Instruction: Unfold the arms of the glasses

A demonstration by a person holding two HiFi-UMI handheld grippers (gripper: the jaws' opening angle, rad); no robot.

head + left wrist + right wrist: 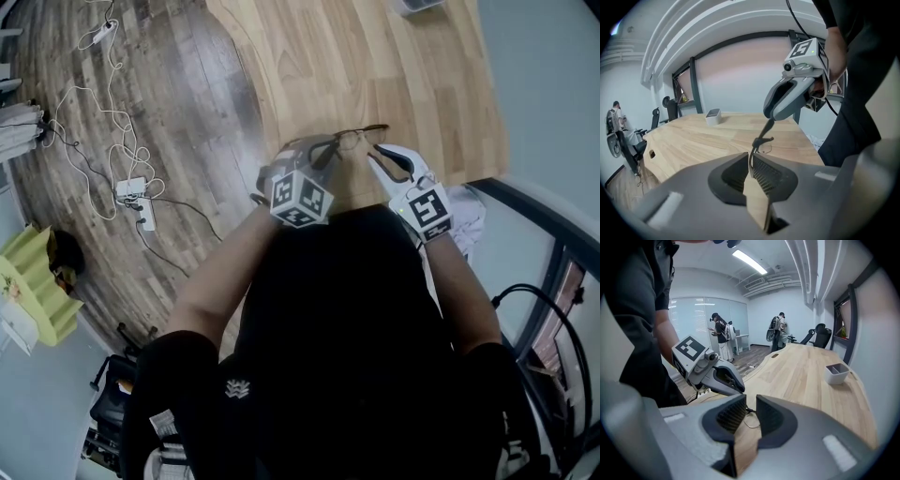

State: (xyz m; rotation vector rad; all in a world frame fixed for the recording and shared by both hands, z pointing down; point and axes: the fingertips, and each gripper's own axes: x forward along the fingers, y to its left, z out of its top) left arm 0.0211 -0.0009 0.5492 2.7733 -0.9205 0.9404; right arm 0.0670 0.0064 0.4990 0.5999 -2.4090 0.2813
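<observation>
One pair of glasses [352, 139] is counted. Two grippers are counted: the left gripper [751, 161] and the right gripper [750, 411]. Two marker cubes are listed, a left cube [302, 199] and a right cube [429, 211]. One table [375, 56] is recorded. One white tray [836, 372] is entered. Two chairs are noted at the table's far end: a near chair [824, 336] and a far chair [807, 337]. Two standing people are counted in the right gripper view: one person [719, 336] and a second person [778, 328]. One ceiling lamp [750, 262] is listed. The floor cables [94, 141] are tangled and cannot be counted.
</observation>
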